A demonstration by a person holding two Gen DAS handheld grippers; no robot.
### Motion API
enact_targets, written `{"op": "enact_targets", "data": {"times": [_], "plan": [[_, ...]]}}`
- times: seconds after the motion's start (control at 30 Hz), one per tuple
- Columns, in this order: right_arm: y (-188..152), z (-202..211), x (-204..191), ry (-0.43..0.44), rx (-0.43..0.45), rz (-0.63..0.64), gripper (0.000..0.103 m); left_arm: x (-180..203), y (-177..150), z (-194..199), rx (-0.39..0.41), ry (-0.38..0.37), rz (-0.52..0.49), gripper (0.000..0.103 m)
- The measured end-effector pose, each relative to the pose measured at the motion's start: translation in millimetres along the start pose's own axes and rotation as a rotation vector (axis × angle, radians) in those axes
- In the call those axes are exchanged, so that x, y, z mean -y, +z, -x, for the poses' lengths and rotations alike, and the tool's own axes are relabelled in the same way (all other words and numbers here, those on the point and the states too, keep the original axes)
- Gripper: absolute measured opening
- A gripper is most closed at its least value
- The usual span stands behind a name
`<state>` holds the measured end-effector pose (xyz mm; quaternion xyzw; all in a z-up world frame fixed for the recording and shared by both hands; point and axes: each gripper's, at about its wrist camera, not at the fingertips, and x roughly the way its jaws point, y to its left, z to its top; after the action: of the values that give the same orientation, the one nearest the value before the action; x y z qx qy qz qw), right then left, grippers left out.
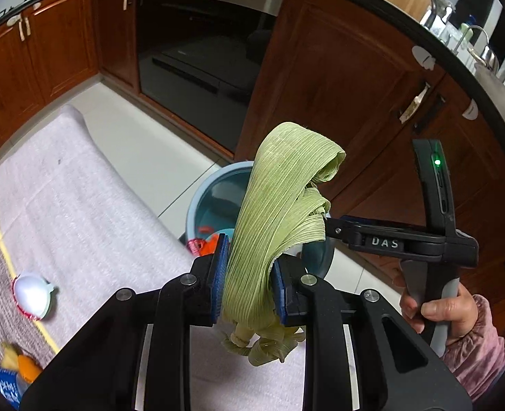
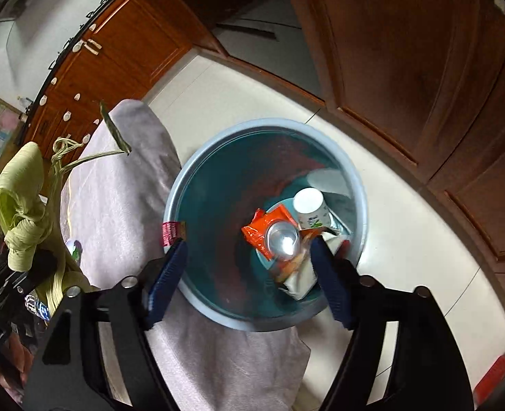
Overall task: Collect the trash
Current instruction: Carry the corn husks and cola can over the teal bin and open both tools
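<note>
Green ribbed corn husk (image 1: 279, 212) sits clamped between my left gripper's (image 1: 249, 274) blue pads, while my right gripper (image 2: 249, 274) hangs spread and empty above the round blue trash bin (image 2: 190, 178).

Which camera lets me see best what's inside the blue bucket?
The right wrist view. It looks straight down into the blue bucket, showing the orange wrapper, a silver lid and a white cup. In the left wrist view the green husk hides most of the bucket.

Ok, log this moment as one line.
left gripper: shut on corn husk | right gripper: open above bin
</note>
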<state>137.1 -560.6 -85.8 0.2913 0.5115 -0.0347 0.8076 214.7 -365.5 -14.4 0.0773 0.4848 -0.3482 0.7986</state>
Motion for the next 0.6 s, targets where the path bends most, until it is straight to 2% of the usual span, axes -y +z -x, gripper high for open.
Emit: {"op": "enact_targets", "data": {"times": [0.17, 0.33, 0.47, 0.5, 0.53, 0.6], "plan": [[-0.9, 4.1, 10.5, -0.018, 0.007, -0.025, 0.084, 5.5, 3.0, -14.1, -0.020, -0.007, -0.011, 0.024], [1.2, 6.6, 20.1, -0.052, 0.014, -0.064, 0.084, 9.5, 7.9, -32.9, -0.043, 0.006, -0.016, 0.025], [0.0, 9.9, 27.1, -0.066, 0.017, -0.073, 0.084, 9.7, 8.9, -44.1, -0.062, 0.040, -0.011, 0.040], [-0.1, 10.8, 27.5, -0.066, 0.017, -0.074, 0.084, 10.1, 8.6, -44.1, -0.059, 0.050, -0.014, 0.045], [-0.4, 11.6, 27.8, -0.067, 0.018, -0.074, 0.084, 10.4, 7.6, -43.1, -0.052, 0.063, -0.017, 0.056], [-0.7, 12.5, 27.2, -0.066, 0.019, -0.071, 0.084, 10.8, 6.1, -38.8, -0.031, 0.088, -0.022, 0.059]]}}
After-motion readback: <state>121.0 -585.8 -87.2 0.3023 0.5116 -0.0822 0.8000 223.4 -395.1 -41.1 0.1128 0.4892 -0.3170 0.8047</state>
